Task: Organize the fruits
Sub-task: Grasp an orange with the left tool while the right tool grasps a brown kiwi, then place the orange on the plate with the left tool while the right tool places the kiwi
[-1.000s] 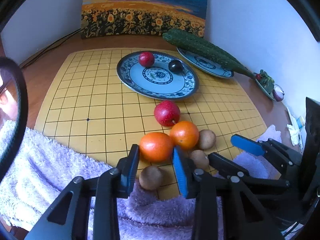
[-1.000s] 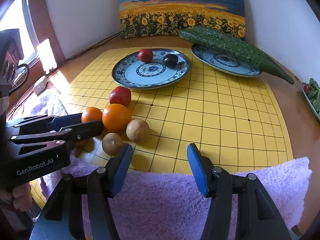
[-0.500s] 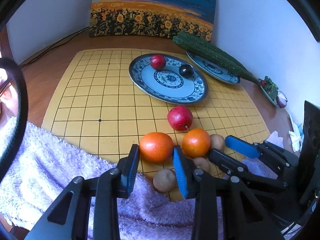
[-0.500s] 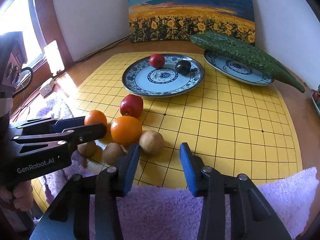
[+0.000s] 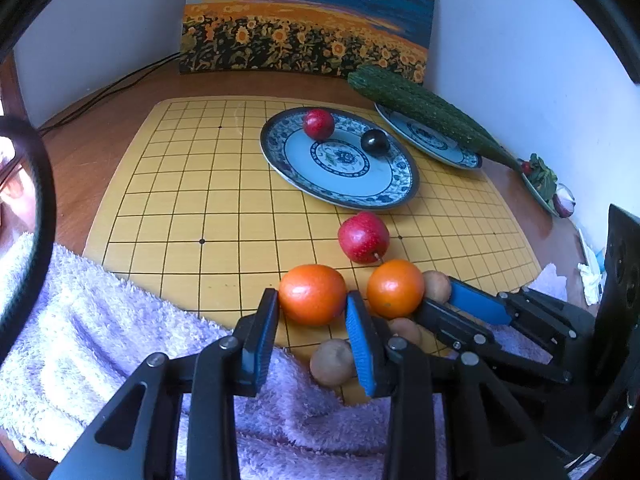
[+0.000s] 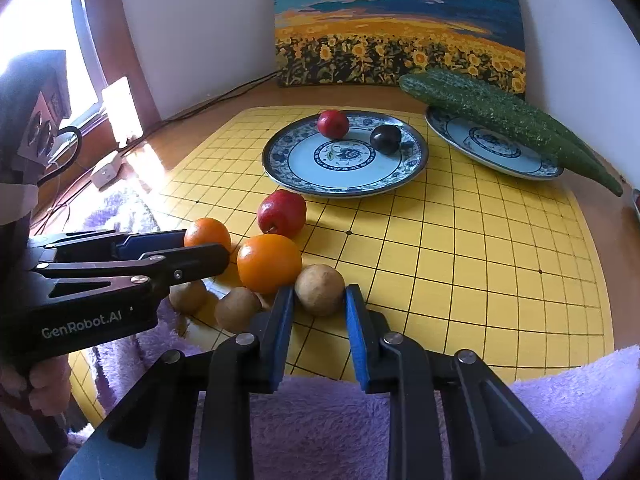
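Note:
On the yellow grid board (image 5: 192, 208) lie two oranges, a red apple (image 5: 363, 237) and three small brown fruits. My left gripper (image 5: 312, 322) is shut on the left orange (image 5: 313, 294), which also shows in the right wrist view (image 6: 207, 234). My right gripper (image 6: 319, 308) has its blue pads around a brown fruit (image 6: 320, 289), touching its sides. The second orange (image 6: 269, 263) sits just left of that fruit. The blue-patterned plate (image 5: 396, 184) holds a small red fruit (image 5: 318, 124) and a dark plum (image 5: 375, 142).
A second plate (image 6: 492, 156) at the back right carries a long green cucumber (image 6: 500, 116). A purple towel (image 5: 100, 332) covers the near edge. A sunflower painting (image 5: 308, 20) leans on the wall. Cables and a white adapter (image 6: 106, 168) lie at the left.
My right gripper moved forward and closed in around the brown fruit. My left gripper stayed on the left orange while the view shifted slightly.

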